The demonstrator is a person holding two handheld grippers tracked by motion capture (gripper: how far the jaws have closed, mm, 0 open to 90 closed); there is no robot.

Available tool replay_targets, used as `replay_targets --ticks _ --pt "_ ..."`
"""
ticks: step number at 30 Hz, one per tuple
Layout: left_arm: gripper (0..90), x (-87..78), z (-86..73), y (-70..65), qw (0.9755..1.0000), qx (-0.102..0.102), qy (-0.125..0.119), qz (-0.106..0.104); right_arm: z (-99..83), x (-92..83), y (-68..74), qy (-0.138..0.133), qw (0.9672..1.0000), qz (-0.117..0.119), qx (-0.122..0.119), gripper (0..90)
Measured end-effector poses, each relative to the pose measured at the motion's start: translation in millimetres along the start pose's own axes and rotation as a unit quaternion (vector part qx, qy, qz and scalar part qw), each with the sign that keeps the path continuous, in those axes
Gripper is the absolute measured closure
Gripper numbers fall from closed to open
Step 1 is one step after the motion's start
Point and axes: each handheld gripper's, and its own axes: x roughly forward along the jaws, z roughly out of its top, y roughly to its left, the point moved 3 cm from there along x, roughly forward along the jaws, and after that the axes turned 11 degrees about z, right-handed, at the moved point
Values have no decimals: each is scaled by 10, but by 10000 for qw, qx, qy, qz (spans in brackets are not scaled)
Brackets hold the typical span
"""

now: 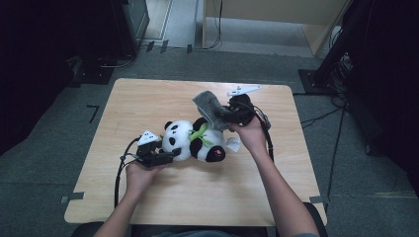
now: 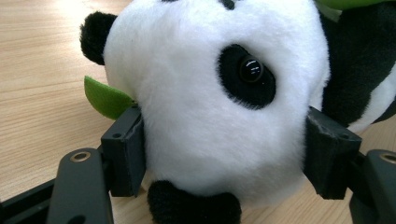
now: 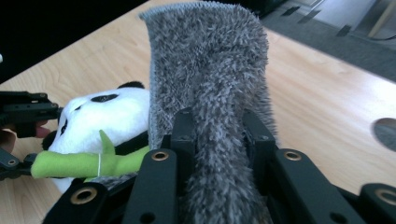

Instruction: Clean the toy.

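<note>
A black-and-white panda plush (image 1: 197, 140) lies on its side in the middle of the wooden table (image 1: 148, 98), a green felt bamboo sprig (image 3: 84, 163) on its chest. My left gripper (image 1: 170, 154) comes at it from the left. In the left gripper view its pads (image 2: 126, 149) press into both sides of the panda's white head (image 2: 215, 116), so the left gripper (image 2: 226, 151) is shut on it. Just behind the panda, my right gripper (image 1: 230, 116) holds up a grey fuzzy cloth (image 1: 207, 106). The cloth (image 3: 210, 70) stands pinched between the right gripper's (image 3: 219, 128) jaws.
Bare tabletop lies in front of the panda and to the far left. Black cables (image 1: 121, 173) trail from both grippers over the table. Around the table are grey carpet, dark equipment (image 1: 133, 19) at back left and a stand with cables (image 1: 336, 59) at right.
</note>
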Motion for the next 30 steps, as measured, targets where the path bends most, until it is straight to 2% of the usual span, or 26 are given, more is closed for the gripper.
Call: replay_targets --ticks 1,4,9,12,16,21,25,28,29,30 --pt "266 0 0 0 10000 0 0 0 0 0 0 0 10000 0 0 711" --pt "264 4 6 3 10000 -33 0 -12 -55 180 -12 214 9998 30 47 669" --pt "260 12 7 6 10000 -76 -10 -16 -106 244 -40 253 9996 -90 -35 686" --pt "261 13 14 -4 9999 -83 70 33 -148 205 -81 248 9996 -134 -50 687" --pt "261 13 10 -8 10000 -35 62 29 -212 137 -153 206 9997 -96 119 690" --pt "260 14 4 -8 10000 19 39 32 -274 77 -183 110 9998 -89 105 697" --pt "252 17 0 -6 10000 8 25 27 -312 19 -213 36 9997 -118 195 699" --pt "245 20 -2 0 10000 -30 41 24 -327 -66 -244 76 9993 -185 313 721" --pt "245 20 -2 1 10000 -32 49 28 -327 -66 -244 76 9993 -185 313 721" --pt "243 20 -2 6 10000 -56 70 27 -344 -99 -258 180 9991 -292 267 730"
